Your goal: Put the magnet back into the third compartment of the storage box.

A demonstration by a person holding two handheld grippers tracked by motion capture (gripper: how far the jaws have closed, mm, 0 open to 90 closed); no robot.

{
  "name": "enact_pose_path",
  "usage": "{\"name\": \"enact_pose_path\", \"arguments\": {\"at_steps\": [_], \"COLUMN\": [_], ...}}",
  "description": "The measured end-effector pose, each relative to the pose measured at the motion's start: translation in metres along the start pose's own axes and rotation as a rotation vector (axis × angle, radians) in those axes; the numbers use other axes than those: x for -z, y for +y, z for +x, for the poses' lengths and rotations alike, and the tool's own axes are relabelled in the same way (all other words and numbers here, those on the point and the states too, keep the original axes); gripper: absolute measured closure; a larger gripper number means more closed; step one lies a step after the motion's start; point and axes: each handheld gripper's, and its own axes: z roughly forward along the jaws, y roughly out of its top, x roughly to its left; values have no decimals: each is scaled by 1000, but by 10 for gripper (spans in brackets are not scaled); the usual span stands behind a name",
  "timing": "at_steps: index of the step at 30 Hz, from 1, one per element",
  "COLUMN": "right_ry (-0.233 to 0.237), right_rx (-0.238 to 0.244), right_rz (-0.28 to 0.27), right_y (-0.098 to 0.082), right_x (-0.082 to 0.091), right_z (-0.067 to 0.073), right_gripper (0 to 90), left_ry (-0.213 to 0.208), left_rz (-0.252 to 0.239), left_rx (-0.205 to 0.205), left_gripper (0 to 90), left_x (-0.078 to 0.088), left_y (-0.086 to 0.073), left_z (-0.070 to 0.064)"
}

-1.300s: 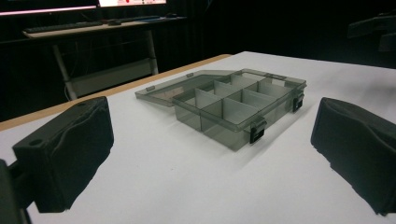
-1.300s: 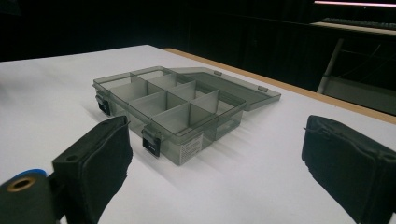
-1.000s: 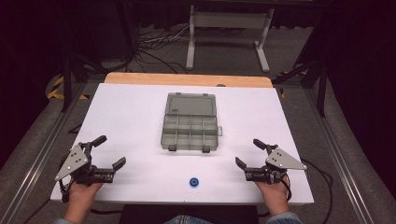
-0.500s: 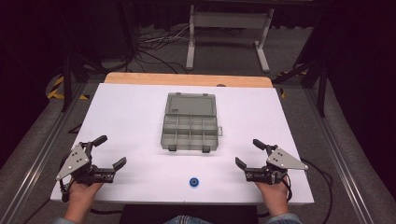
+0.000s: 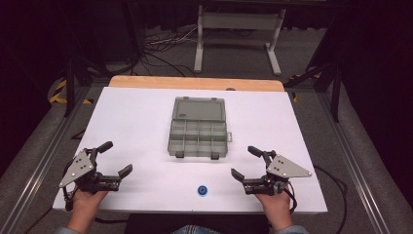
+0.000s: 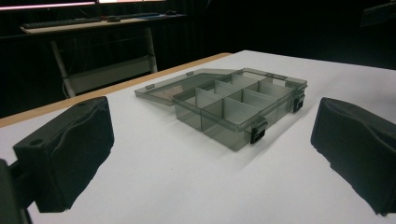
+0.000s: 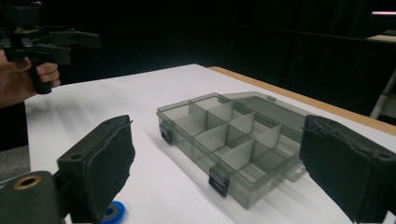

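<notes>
Box: I see the grey see-through compartment box [image 5: 198, 134] in the middle of the desk, lid [image 5: 199, 108] laid flat open behind it, every compartment empty as far as I can tell.
Roll: a small blue roll [image 5: 202, 190] lies near the desk's front edge, between my two hands, well apart from the box.
Right claw [image 5: 249, 163]: released, nothing between the jaws; it hangs just right of the blue roll and faces the box.
Left claw [image 5: 115, 157]: released as well, holding nothing, near the front left corner.
Progress: I judge the work barely begun. The box is open and ready, but the roll is untouched; picking it up and placing it in a compartment is all left to do.
Desk [image 5: 136, 122]: white top with a bare wooden strip [image 5: 195, 83] along the far edge.
Room: dark, with cables [image 5: 160, 48] on the floor and a white-legged stand [image 5: 238, 29] beyond the desk.
</notes>
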Motion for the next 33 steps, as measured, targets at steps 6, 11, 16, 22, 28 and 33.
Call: {"name": "enact_pose_path", "arguments": {"at_steps": [6,11,16,22,28,33], "right_ry": [52,95,124,149,187,204], "right_rx": [9,41,67,77,92,96], "right_rz": [30,10,11,21,52,102], "right_y": [1,5,8,10,15,22], "right_x": [-13,-20,-27,-33,-39,-44], "right_z": [5,12,18,21,24,26], "right_gripper": [111,110,114,113,114,128], "left_ry": [19,8,8,9,0,0], "left_rz": [-8,-4,-10,-8,-16,-23], "left_rx": [2,-2,18,18,9,-7], "left_gripper": [1,2,2,2,2,2], "left_x": [1,0,1,1,1,0], "left_y": [1,2,2,3,5,6], "left_z": [-2,-3,-1,-1,-2,-4]}}
